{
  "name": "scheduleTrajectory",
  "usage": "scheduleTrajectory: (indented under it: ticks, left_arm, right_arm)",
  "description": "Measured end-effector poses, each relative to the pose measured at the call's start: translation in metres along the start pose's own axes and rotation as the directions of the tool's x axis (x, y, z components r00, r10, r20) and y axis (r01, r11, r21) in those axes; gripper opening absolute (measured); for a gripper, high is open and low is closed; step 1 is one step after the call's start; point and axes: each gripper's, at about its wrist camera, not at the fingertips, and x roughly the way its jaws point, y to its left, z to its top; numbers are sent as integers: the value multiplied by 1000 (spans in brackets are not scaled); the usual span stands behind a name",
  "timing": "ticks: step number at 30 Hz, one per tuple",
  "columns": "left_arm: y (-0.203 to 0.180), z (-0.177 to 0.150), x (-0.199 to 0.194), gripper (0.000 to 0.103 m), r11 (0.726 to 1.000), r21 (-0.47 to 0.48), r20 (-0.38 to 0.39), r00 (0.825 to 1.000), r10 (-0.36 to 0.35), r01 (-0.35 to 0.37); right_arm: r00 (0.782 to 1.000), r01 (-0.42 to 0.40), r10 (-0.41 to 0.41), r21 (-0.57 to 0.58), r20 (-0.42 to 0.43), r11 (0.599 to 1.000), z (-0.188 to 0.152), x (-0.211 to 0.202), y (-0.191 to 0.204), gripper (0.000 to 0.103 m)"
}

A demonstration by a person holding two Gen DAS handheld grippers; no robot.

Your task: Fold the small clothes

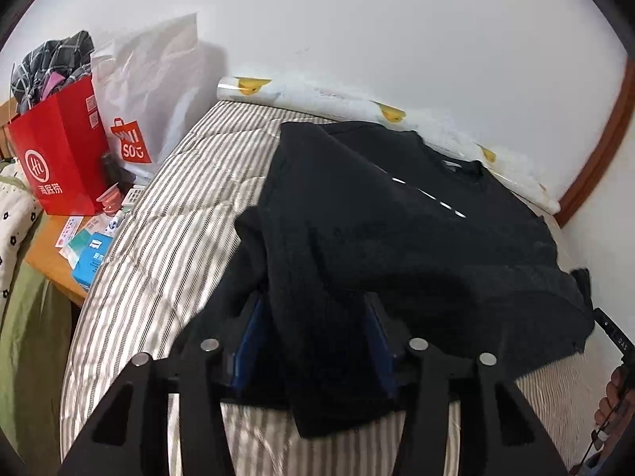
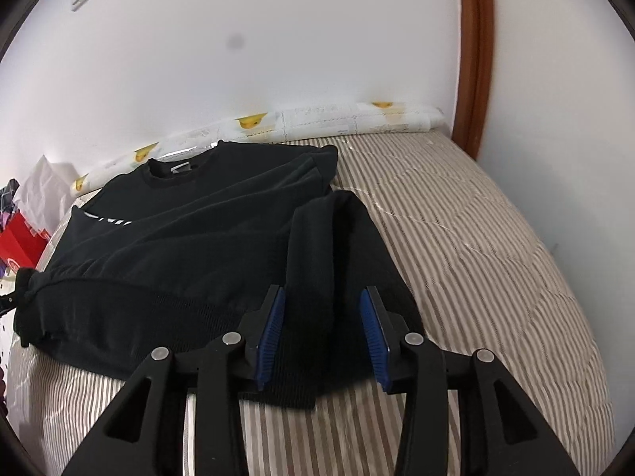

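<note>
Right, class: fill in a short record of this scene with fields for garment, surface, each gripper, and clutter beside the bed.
garment: black sweatshirt, collar toward the wall, sleeves folded in
surface: striped quilt on a bed
left gripper: jaws apart, sweatshirt fabric between them, pads not pressing
right gripper: jaws apart, fabric between them, not pinched
clutter: red paper bag and white bag on a side table

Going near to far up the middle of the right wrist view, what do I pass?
Blue-padded right gripper → black sweatshirt → striped quilted bedcover → duck-print white roll → white wall.
</note>
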Motion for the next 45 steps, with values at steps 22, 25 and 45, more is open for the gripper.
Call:
scheduleTrajectory:
  ticks: [22,25,45]
  left_arm:
    - [-17,-39,-43,60,995,82,-15,998,-63,64]
    - [-17,-40,-43,60,995,69,-23,997,-72,74]
    - [-49,-60,-7,60,965,159,-130,973,-190,210]
  right_arm:
    - [995,-90,92,-77,26,993,-27,-62,55,40]
    - [996,-88,89,-75,19,993,-31,-58,61,37]
    - [983,-166,158,-88,-89,982,-60,-18,79,15]
